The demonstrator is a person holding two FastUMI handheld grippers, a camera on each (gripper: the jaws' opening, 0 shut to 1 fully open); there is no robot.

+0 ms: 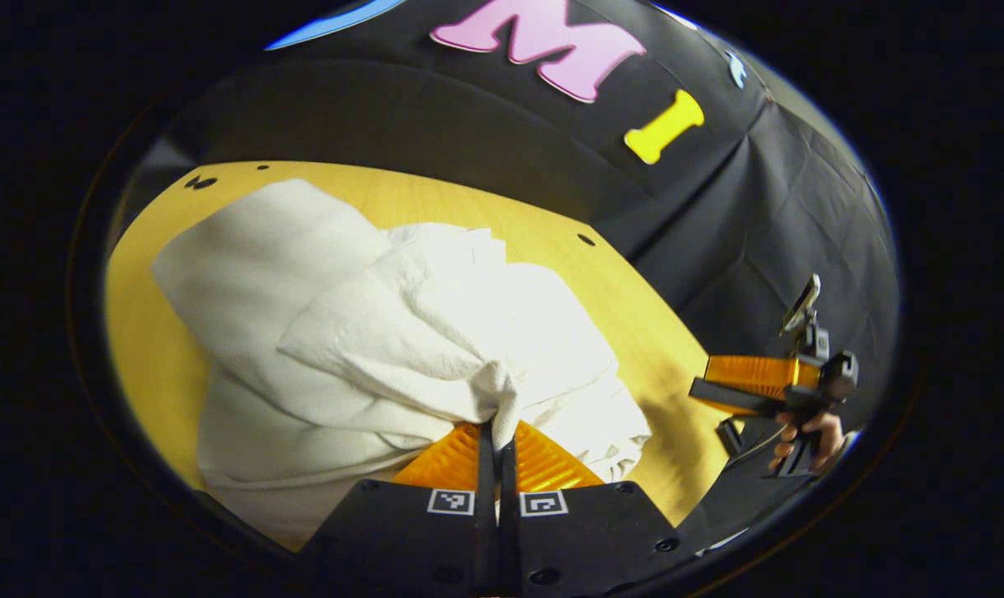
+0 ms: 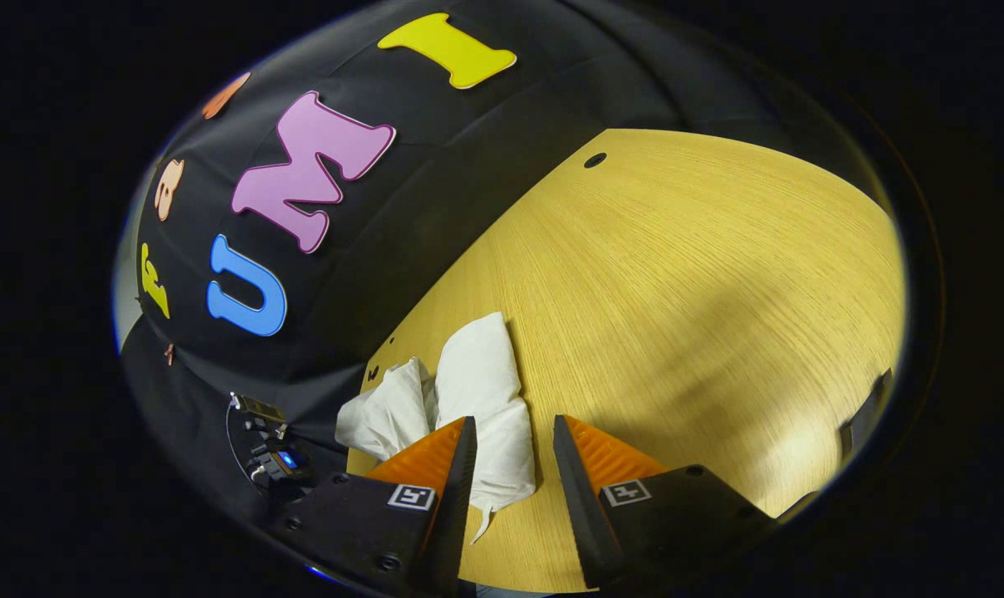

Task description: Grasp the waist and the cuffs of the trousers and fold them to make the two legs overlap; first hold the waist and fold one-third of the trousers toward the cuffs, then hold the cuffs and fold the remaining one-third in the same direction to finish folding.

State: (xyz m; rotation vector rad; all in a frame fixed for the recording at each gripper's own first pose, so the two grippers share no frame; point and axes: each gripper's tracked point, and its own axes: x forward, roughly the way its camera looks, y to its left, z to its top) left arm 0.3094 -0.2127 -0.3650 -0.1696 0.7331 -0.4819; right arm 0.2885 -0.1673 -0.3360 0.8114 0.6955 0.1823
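Note:
White trousers (image 1: 369, 332) lie bunched on the yellow wooden table (image 1: 634, 332) in the left gripper view. My left gripper (image 1: 497, 428) is shut on a pinched fold of the trousers, lifting the cloth into a ridge above the rest. Off to the right in that view, a hand holds my right gripper (image 1: 722, 390) above the table edge, clear of the cloth. In the right gripper view, my right gripper (image 2: 514, 428) stands open above the table (image 2: 701, 291), with the trousers (image 2: 477, 399) farther off to the left and a corner of cloth showing between the fingers.
The booth's black cloth wall (image 1: 468, 124) runs along the table's far edge. Small dark holes (image 2: 595, 159) mark the tabletop. Another device with a blue light (image 2: 281, 457) sits low at the left in the right gripper view.

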